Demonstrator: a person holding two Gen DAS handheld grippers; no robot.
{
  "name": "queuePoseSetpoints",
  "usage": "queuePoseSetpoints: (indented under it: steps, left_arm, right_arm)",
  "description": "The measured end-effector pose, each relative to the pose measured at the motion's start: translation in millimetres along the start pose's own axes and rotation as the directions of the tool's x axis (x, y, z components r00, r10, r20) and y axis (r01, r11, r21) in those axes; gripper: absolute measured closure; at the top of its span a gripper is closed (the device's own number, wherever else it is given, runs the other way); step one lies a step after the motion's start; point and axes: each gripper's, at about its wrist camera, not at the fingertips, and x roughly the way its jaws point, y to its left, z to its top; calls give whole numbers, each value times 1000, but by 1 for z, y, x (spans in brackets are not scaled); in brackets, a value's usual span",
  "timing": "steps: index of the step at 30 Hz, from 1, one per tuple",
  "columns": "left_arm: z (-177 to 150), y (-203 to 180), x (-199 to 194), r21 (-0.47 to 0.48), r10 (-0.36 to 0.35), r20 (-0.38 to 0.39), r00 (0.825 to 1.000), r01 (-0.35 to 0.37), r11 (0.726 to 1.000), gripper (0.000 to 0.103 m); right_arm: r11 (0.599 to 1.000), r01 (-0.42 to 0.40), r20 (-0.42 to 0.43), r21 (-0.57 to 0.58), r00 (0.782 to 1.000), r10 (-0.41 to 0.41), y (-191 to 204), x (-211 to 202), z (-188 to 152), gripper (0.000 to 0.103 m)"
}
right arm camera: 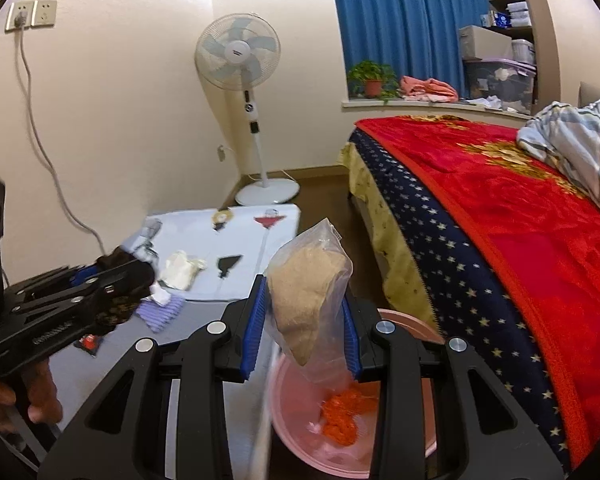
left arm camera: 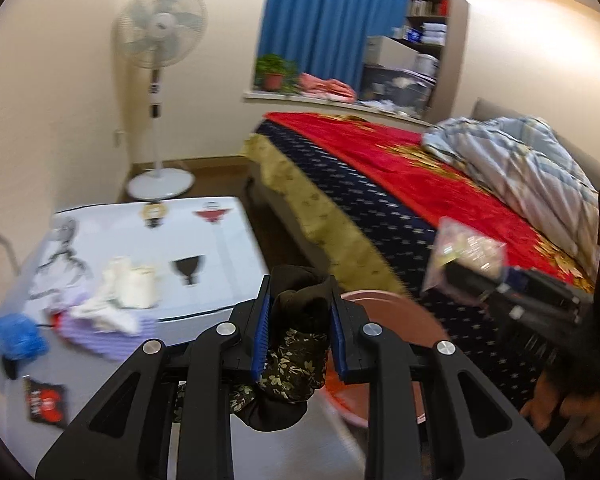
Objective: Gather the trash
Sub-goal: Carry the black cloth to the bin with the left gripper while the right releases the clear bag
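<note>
My left gripper (left arm camera: 300, 284) is shut on a dark cloth with a floral print (left arm camera: 296, 344), which hangs down between the blue pads. Just behind it to the right stands a pink bin (left arm camera: 384, 308). In the right wrist view my right gripper (right arm camera: 306, 284) is shut on a clear plastic bag of tan stuff (right arm camera: 312, 304), held over the pink bin (right arm camera: 296, 400), which has orange trash (right arm camera: 344, 416) in it. The left gripper (right arm camera: 112, 264) shows at the left of that view, over the table. The right gripper (left arm camera: 460, 276) with its bag appears blurred at the right of the left wrist view.
A low white table (left arm camera: 204, 248) carries crumpled white tissue (left arm camera: 132, 284), a purple cloth (left arm camera: 100, 332), a blue item (left arm camera: 18, 340) and a red-black packet (left arm camera: 44, 400). A bed with a red blanket (left arm camera: 420, 184) fills the right. A standing fan (left arm camera: 160, 36) is by the wall.
</note>
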Motion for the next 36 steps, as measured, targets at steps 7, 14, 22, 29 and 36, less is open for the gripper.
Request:
queuePoseSetpoints:
  steps: [7,14,22,29,36]
  left_arm:
    - [-16,-42,66,4,-73,-100,992,74,997,78]
    - [-27,-50,99,-5,-75,-154,985,76,997,78]
    - [-29,-60,109,8,-57,-163,985,59,998,68]
    - [-24,-37,103,-63,76,-111,991,-84,994,8]
    - [-19,-27,90,-54,115,-87,990,-120,991,8]
  right_arm:
    - [996,84,-87,18,993,-82,-38,18,-14,68]
    - [991,133,-133,13,983,-130,-56,35,-23,67]
    - [988,157,-172,10,973,-153,-69,47,-32,63]
    - [970,242,-146,37,961,-234,-81,43,-29,15]
    - [975,222,-117,16,969,-219,-71,36,-21,14]
